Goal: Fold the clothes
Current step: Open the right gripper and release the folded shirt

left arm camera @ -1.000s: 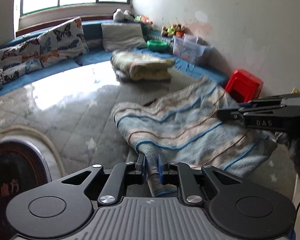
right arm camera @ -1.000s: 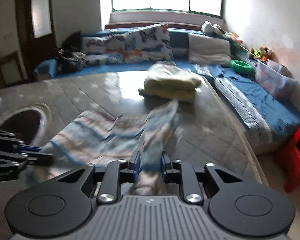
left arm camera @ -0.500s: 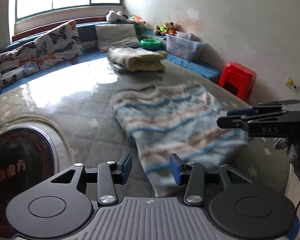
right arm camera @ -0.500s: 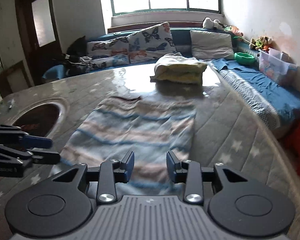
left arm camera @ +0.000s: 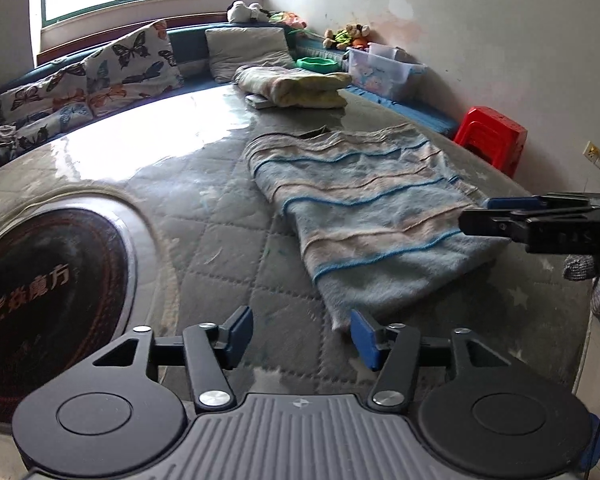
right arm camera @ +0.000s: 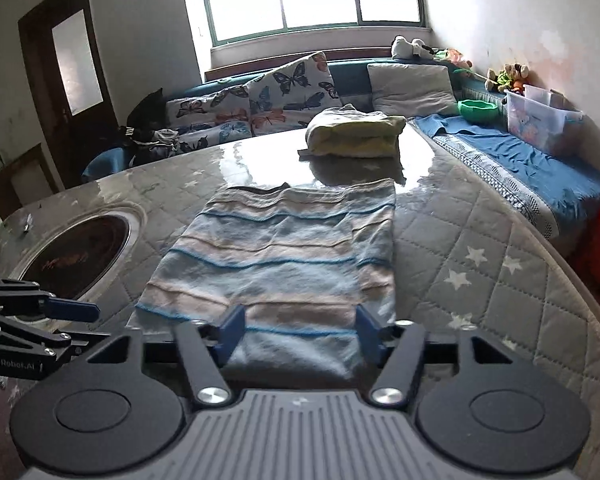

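A blue and beige striped garment (left arm camera: 364, 204) lies flat on the quilted grey table (left arm camera: 220, 240); it also shows in the right wrist view (right arm camera: 284, 256). My left gripper (left arm camera: 302, 338) is open and empty, just off the garment's near left corner. My right gripper (right arm camera: 300, 332) is open and empty, its fingers over the garment's near edge. The right gripper shows at the right of the left wrist view (left arm camera: 540, 220); the left gripper shows at the left of the right wrist view (right arm camera: 40, 320).
A folded yellow cloth pile (right arm camera: 354, 132) sits at the table's far end. A round dark inset (left arm camera: 40, 300) lies in the table to the left. A blue couch with cushions (right arm camera: 284, 92), a plastic bin (right arm camera: 540, 120) and a red stool (left arm camera: 492, 136) surround the table.
Both grippers held the garment's near edge a second ago, then opened and let it go. The garment now lies spread flat, and both grippers have drawn back slightly.
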Tool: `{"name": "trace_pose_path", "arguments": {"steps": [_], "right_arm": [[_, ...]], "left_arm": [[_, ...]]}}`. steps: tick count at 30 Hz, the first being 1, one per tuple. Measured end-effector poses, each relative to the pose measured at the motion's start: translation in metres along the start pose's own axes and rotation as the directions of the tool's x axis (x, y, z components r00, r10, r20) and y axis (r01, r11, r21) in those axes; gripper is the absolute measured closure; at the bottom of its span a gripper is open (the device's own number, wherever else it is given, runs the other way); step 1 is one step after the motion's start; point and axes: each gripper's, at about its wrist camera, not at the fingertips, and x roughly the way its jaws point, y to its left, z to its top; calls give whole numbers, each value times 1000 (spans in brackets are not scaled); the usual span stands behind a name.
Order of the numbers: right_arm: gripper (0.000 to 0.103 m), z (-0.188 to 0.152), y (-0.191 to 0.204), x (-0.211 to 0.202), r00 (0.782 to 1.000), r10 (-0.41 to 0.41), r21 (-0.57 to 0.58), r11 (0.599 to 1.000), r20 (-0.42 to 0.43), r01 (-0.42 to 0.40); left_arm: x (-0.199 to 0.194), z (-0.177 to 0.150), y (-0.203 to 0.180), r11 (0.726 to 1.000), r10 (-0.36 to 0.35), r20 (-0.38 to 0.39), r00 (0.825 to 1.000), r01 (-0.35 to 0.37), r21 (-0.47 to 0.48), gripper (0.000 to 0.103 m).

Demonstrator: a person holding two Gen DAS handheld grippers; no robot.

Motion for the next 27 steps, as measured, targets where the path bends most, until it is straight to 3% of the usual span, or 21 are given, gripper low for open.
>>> {"name": "trace_pose_path", "arguments": {"steps": [2,4,8,13,27], "right_arm": [[33,-5,6,-3,1000,-6,-1,1000,10,6],[18,-9,11,-6,1000,-12,-2,1000,19,12],[14,-17,20,-12,999,-22,10,1000,38,22],[1,-26,28,-20,997,-52,46,998,63,49],[0,-43,56,-31,990,-121,8,993,70,121]], "left_arm": [[-3,-5,2,1000,9,-1,1000,-9,-9,35],[-8,-10,4,1000,17,-1,1000,-17,-17,29],[-18,-17,8,999,30,16,999,-29,-29,16],[-31,-25,11,998,41,43,998,-39,-43,3],[-48,-48,21,995,61,51,997,-56,-80,0]]}}
